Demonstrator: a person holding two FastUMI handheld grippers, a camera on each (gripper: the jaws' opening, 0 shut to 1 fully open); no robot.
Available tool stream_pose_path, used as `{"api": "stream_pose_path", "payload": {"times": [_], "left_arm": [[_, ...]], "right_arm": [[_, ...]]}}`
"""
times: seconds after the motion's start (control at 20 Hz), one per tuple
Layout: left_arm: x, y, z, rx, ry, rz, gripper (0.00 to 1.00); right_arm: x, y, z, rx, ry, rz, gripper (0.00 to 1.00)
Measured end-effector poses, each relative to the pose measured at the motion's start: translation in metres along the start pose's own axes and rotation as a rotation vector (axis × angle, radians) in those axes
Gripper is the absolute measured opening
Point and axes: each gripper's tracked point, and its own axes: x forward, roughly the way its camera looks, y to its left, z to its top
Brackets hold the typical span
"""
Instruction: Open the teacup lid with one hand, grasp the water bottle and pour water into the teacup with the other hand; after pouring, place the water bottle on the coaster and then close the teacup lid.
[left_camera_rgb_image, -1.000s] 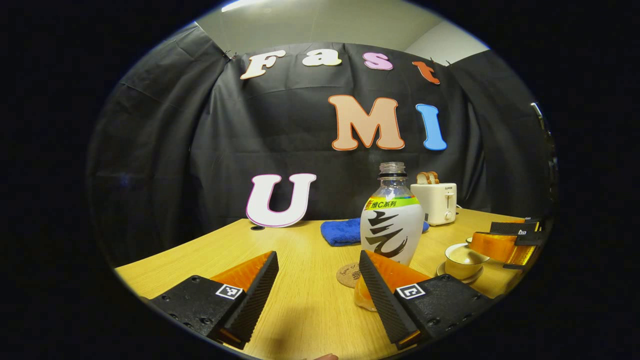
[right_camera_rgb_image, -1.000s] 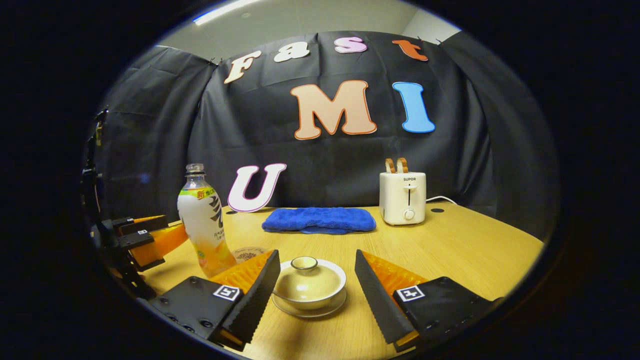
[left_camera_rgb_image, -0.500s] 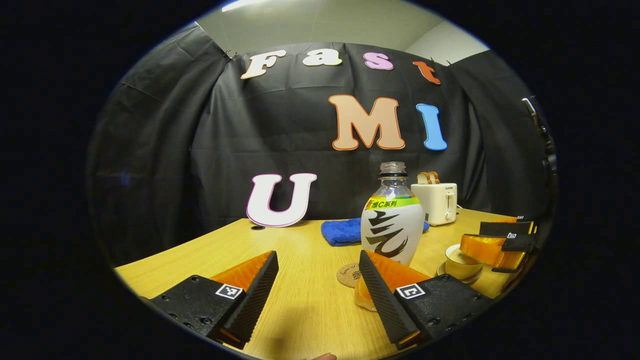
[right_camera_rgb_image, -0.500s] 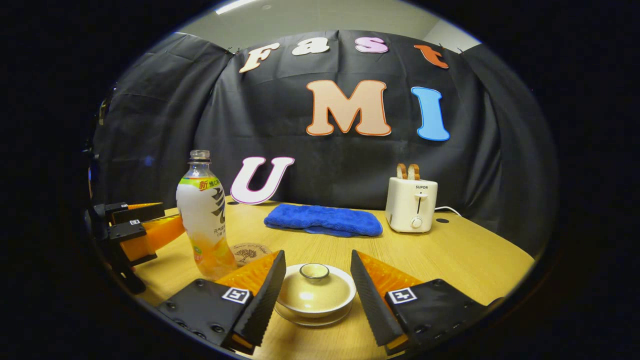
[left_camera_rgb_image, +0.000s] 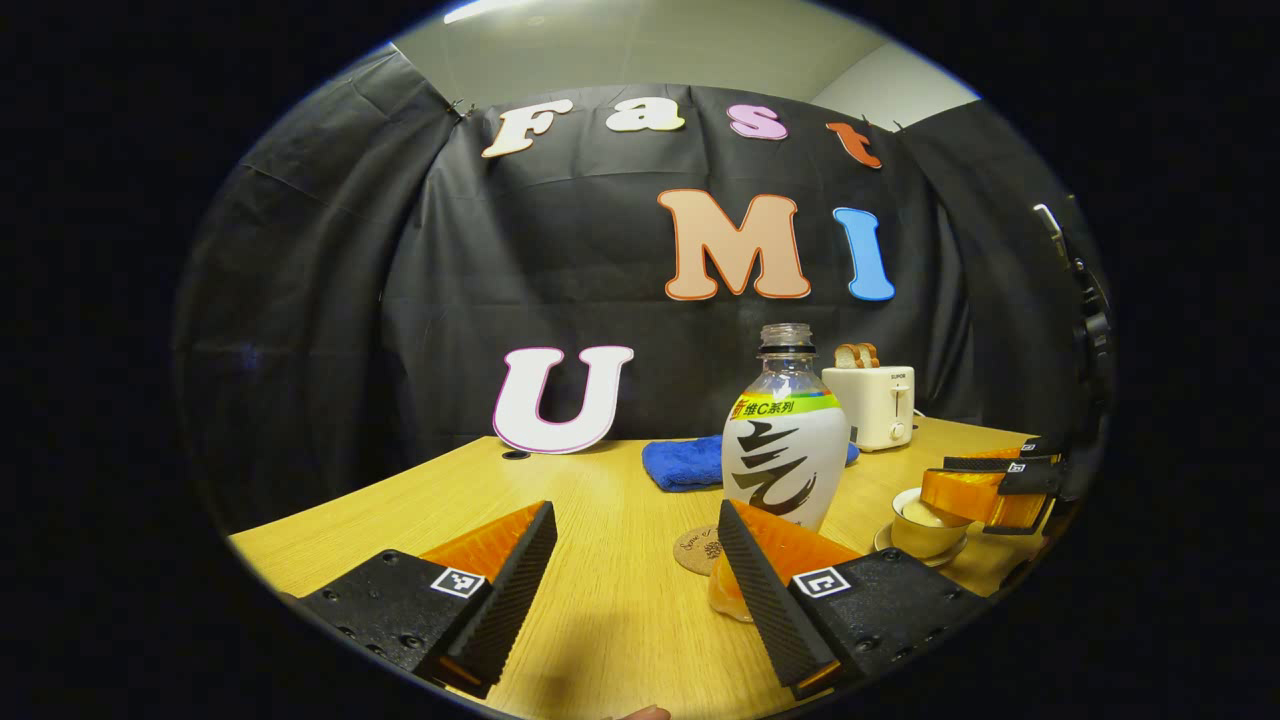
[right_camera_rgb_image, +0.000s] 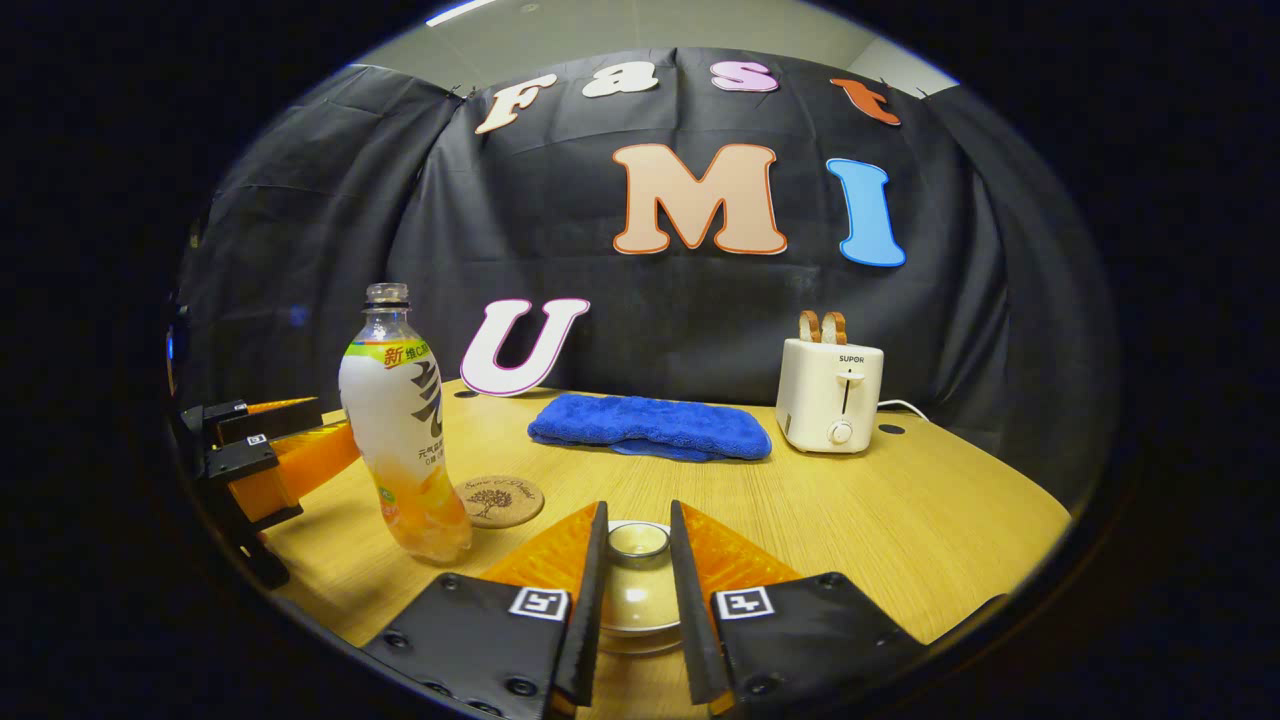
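Two fingers of my right hand-held gripper (right_camera_rgb_image: 637, 600) flank the teacup lid's knob (right_camera_rgb_image: 637, 541), nearly closed but not clearly clamped; I should pinch squarely, then lift straight up. My left hand-held gripper (left_camera_rgb_image: 637, 560) stays spread before the water bottle (left_camera_rgb_image: 785, 440), upright on the surface (left_camera_rgb_image: 600, 600), mouth skyward, beside the coaster (left_camera_rgb_image: 700, 549).

In the right gripper view the right claw (right_camera_rgb_image: 637, 600) flanks the teacup lid (right_camera_rgb_image: 637, 580), whose sides and the saucer (right_camera_rgb_image: 640, 640) below are largely hidden; whether the pads press the knob is unclear, perhaps just touching. In the left gripper view the left claw (left_camera_rgb_image: 636, 590) covers the water bottle (left_camera_rgb_image: 784, 450) base, and the teacup (left_camera_rgb_image: 920, 520) is partly hidden at the edge.
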Motion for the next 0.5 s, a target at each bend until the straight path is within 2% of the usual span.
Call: {"api": "stream_pose_path", "payload": {"times": [0.1,0.25,0.4,0.5], "left_arm": [[0.0,0.0001,-0.0003,0.0,0.0,0.0,0.95],[-0.0002,0.0008,0.0005,0.002,-0.001,0.002,0.95],[-0.0001,0.0018,-0.0002,0.003,-0.001,0.009,0.95],[-0.0009,-0.0002,-0.0002,0.001,-0.001,-0.002,0.95]], "right_arm": [[-0.0004,0.0016,-0.0008,-0.006,0.001,0.005,0.39],[-0.0003,0.0015,-0.0018,0.0,0.002,0.016,0.3],[-0.0016,0.004,0.0005,0.012,-0.003,0.025,0.34],[-0.0049,0.0074,0.0063,0.012,-0.018,0.033,0.32]]}}
